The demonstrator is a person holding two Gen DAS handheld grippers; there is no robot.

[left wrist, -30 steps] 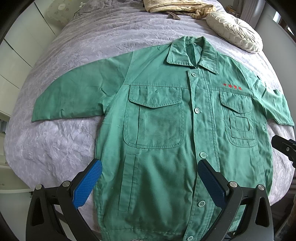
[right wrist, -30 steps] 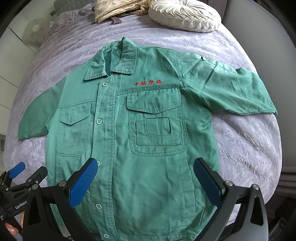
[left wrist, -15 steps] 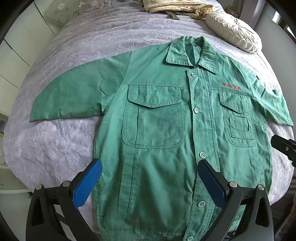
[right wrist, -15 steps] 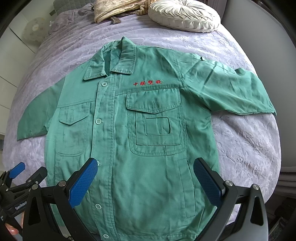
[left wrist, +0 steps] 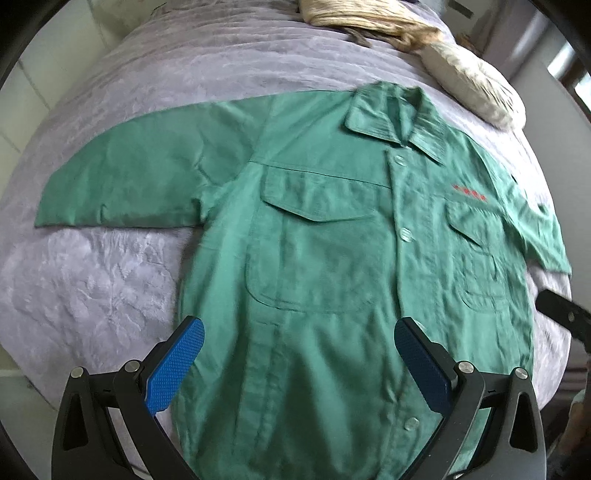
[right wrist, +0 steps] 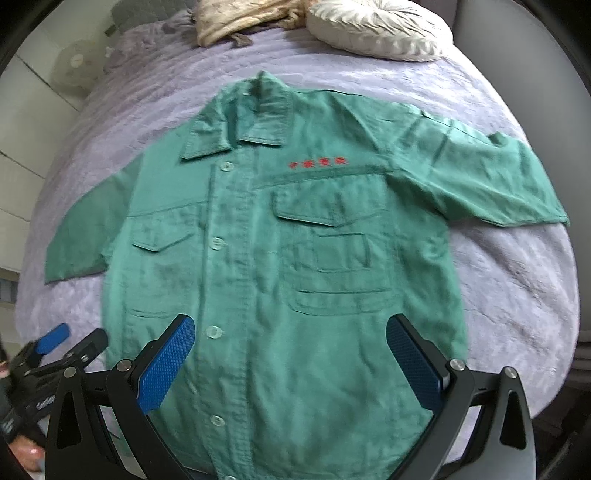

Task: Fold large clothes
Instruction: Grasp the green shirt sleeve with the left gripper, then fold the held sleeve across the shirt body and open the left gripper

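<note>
Lavender bed carries the green jacket flat, unfolded; left tongs and right tongs gape wide, empty.

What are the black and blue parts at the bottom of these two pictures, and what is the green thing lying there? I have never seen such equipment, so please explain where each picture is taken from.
There is no robot here. A person holds one tool in each hand, and each tool carries a camera that looks forward along its two fingers. The black arms with blue pads are those fingers.

One picture comes from the left hand-held gripper, the other from the right hand-held gripper. Both stand wide open and hold nothing. In the right picture, the left tool also shows at the lower left edge.

On the bed, over a lilac bedspread, a green jacket lies flat, front up, buttoned, sleeves spread out. It has red lettering on the chest. At the far end lie a cream round cushion and a beige bundle of cloth.

The round, curved look comes from the fisheye lens.
</note>
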